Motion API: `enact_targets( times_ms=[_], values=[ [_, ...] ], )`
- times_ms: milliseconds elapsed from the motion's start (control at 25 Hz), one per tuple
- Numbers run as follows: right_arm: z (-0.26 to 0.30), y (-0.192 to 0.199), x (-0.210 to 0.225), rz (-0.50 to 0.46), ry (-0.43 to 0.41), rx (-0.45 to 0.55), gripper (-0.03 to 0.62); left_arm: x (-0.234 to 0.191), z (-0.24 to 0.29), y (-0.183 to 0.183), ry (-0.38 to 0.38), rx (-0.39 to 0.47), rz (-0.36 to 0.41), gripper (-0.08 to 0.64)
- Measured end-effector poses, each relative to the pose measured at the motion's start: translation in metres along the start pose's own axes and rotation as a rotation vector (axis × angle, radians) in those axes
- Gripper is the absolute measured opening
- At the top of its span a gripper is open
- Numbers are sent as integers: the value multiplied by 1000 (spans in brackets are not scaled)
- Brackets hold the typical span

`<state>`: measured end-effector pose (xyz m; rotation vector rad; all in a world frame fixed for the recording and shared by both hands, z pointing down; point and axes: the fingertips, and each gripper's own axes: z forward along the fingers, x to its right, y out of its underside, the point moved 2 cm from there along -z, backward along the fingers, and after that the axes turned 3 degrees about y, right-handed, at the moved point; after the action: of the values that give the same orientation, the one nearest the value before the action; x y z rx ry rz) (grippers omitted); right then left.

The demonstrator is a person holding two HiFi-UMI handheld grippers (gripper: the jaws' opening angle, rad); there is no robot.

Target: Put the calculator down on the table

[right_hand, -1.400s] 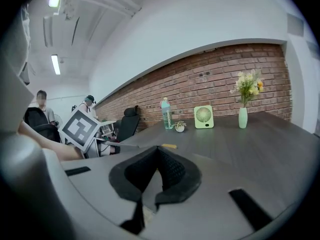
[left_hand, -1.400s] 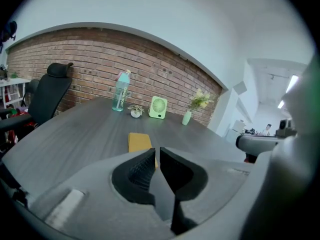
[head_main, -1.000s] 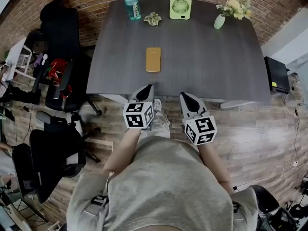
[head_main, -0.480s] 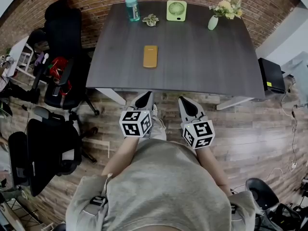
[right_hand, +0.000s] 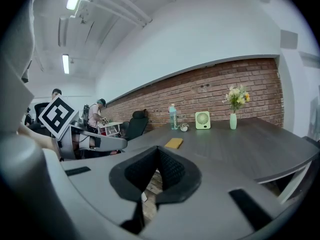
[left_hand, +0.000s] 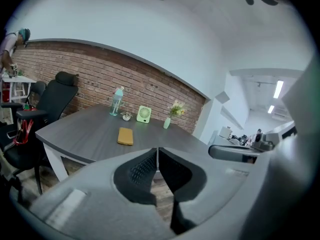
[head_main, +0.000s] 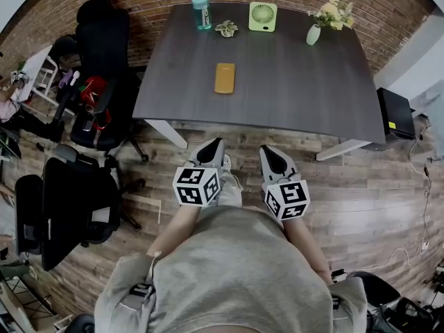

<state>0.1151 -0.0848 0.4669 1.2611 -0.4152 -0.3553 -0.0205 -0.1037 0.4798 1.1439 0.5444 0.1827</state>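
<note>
The calculator [head_main: 224, 78] lies flat on the worktop [head_main: 298, 96], well inside its near edge; the left claw [head_main: 215, 144] and right claw [head_main: 264, 150] hang off that near edge above the floor, both pinched together and empty; the job looks finished, so I judge the one likely mishap to be a claw swung back over the worktop, nudging the calculator toward an edge.
</note>
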Motion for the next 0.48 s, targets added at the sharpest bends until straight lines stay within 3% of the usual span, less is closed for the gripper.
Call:
enact_targets(
  times_ms=[480],
  values=[
    [-6, -10, -3, -33, 38, 39, 2, -1, -5, -1, 5, 13, -10, 28]
  ],
)
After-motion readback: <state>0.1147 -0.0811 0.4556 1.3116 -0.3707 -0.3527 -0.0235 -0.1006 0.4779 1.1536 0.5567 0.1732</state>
